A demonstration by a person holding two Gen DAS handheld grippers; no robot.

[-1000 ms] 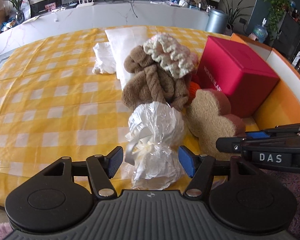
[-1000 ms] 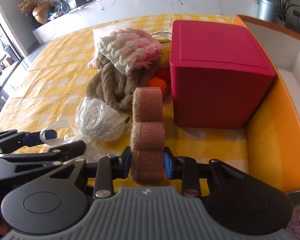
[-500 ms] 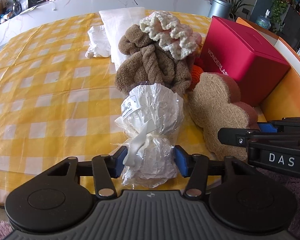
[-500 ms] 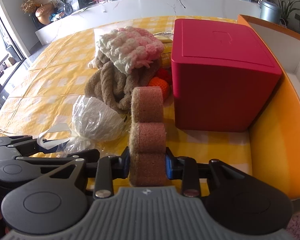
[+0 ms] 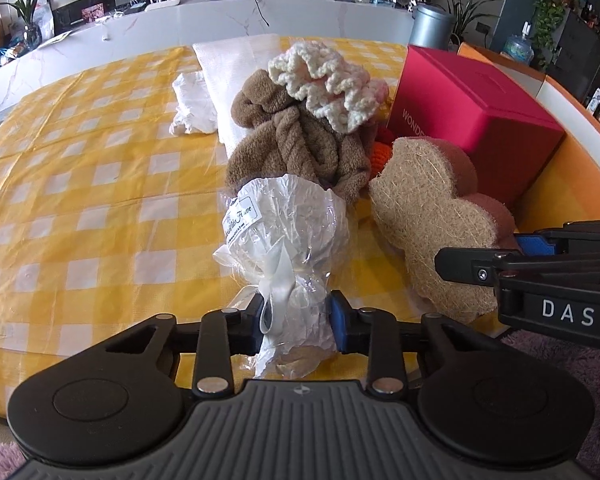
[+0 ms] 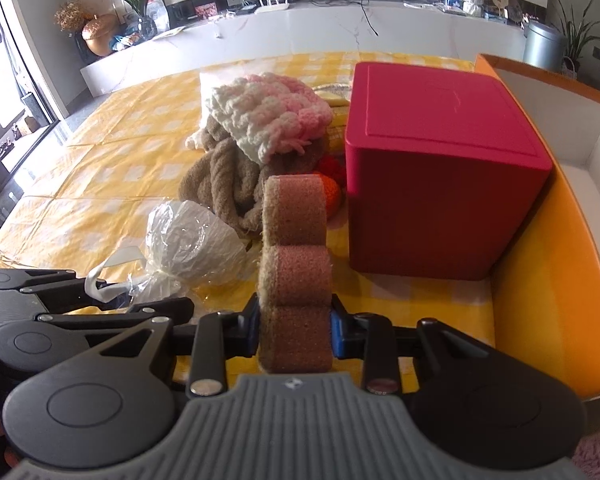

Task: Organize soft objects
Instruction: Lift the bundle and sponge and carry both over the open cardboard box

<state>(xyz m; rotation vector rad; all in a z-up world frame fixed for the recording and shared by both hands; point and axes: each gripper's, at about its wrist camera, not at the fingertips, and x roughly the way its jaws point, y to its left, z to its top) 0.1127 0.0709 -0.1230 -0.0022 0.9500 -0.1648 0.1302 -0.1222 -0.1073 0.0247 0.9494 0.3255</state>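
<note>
My left gripper (image 5: 298, 322) is shut on the tied neck of a white ball wrapped in clear plastic (image 5: 286, 224), which also shows in the right wrist view (image 6: 188, 240). My right gripper (image 6: 294, 326) is shut on a brown loofah sponge (image 6: 294, 264), held on edge; its tan face shows in the left wrist view (image 5: 428, 216). A brown towel (image 5: 300, 144) and a pink-and-white crochet piece (image 5: 328, 80) are piled behind them, with an orange knitted item (image 6: 332, 192) beside.
A red box (image 6: 440, 168) stands to the right on the yellow checked tablecloth (image 5: 80, 184). An orange-walled bin (image 6: 556, 280) lies at the far right. White cloths (image 5: 220, 80) lie at the back.
My left gripper moved forward and closed on the plastic-wrapped ball's neck. My right gripper stays shut on the sponge, barely moved.
</note>
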